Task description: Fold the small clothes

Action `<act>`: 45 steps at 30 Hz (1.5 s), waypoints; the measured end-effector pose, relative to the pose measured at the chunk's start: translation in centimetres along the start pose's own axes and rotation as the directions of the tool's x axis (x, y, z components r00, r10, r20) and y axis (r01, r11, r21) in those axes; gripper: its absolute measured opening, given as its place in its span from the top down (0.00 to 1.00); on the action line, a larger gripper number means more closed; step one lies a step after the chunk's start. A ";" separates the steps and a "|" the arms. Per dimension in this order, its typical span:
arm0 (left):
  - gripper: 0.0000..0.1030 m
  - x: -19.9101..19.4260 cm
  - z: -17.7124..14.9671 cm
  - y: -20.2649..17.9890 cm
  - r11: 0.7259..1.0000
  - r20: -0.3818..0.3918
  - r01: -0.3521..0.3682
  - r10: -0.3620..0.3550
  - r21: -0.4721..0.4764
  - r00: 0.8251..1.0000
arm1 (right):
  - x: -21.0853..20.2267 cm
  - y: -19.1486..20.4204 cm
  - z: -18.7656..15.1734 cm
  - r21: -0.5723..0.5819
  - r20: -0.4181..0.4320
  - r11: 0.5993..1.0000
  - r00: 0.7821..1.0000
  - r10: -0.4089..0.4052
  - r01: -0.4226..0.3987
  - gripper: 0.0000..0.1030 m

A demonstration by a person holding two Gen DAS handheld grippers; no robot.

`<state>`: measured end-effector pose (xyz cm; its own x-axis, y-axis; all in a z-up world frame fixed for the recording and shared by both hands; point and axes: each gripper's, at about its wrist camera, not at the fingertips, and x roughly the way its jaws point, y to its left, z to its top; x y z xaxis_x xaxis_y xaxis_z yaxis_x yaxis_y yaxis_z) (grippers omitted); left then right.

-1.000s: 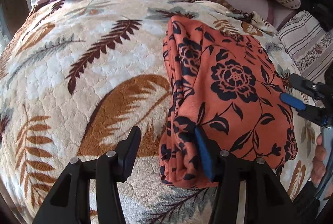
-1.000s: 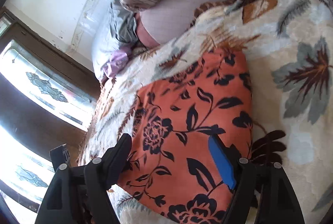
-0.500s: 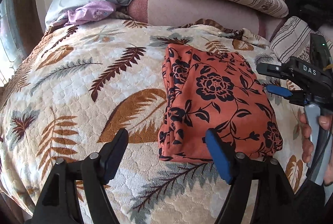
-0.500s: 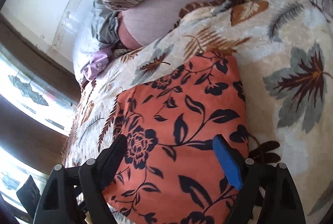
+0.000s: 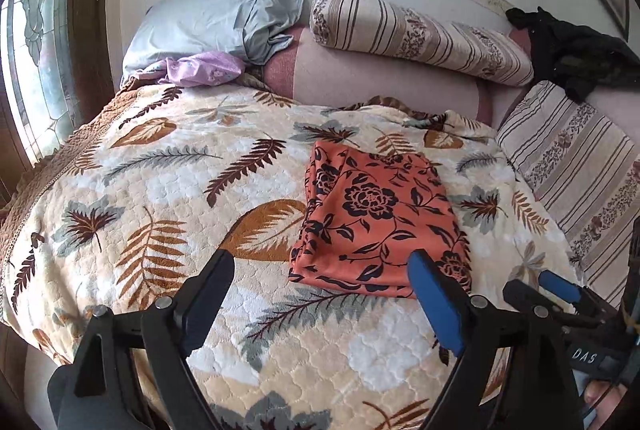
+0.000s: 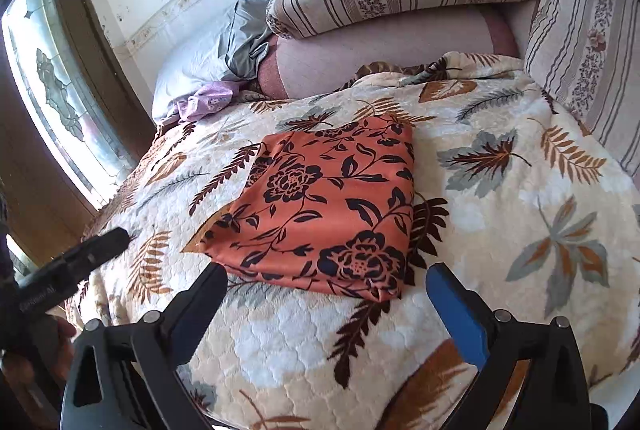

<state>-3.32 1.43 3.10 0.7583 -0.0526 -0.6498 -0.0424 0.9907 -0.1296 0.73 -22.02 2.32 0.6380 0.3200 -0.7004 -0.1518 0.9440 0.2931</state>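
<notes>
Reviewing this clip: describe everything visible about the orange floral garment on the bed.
The orange floral garment is thin, smooth-looking fabric printed with black roses, leaves and vines. It is folded into a flat, roughly rectangular stack, with layered edges showing along its near and left sides. It lies on the leaf-patterned blanket, in front of the striped bolster. Only the blanket touches it.

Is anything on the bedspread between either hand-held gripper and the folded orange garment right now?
Nothing visible. Only bare leaf-print bedspread lies between the right hand-held gripper and the folded orange garment, and likewise ahead of the left hand-held gripper. Both stand open with nothing between the jaws.
</notes>
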 end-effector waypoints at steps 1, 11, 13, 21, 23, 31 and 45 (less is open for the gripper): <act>0.10 -0.7 0.0 -0.4 1.000 0.011 0.002 -0.002 0.002 1.000 | -0.9 0.2 -0.3 -0.011 0.014 1.000 1.000 -0.016 0.017 0.00; 0.03 -1.1 -0.6 -2.2 0.999 -0.017 -0.042 0.042 0.014 0.999 | -5.9 0.6 -0.6 -0.050 0.120 0.995 0.990 -0.079 0.086 0.00; 0.03 -0.9 -0.7 -2.3 0.999 -0.017 -0.045 0.045 0.008 0.999 | -5.7 0.6 -0.4 -0.050 0.116 0.995 0.990 -0.079 0.086 0.00; 0.03 0.8 -1.3 -2.1 0.998 -0.054 -0.059 0.061 0.038 0.997 | -3.0 1.4 -0.4 -0.085 0.065 0.987 0.989 -0.133 0.139 0.00; 0.03 1.2 -1.4 -1.9 0.997 -0.059 -0.065 0.067 0.038 0.996 | -2.3 1.5 -0.5 -0.090 0.054 0.982 0.986 -0.160 0.164 0.00; 0.03 2.8 -1.2 -1.0 0.998 -0.095 -0.050 0.052 0.023 0.994 | -0.2 1.7 -0.2 -0.133 0.015 0.965 0.974 -0.224 0.224 0.00; 0.03 4.8 -0.1 -0.5 0.997 -0.110 -0.077 0.080 0.032 0.991 | 1.4 2.2 1.2 -0.169 0.006 0.951 0.965 -0.262 0.259 0.00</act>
<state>0.31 0.63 -0.04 0.6760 0.0130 -0.7368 -0.0798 0.9953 -0.0557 2.20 -19.55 2.74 0.6600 0.0609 -0.7488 -0.1062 0.9943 -0.0128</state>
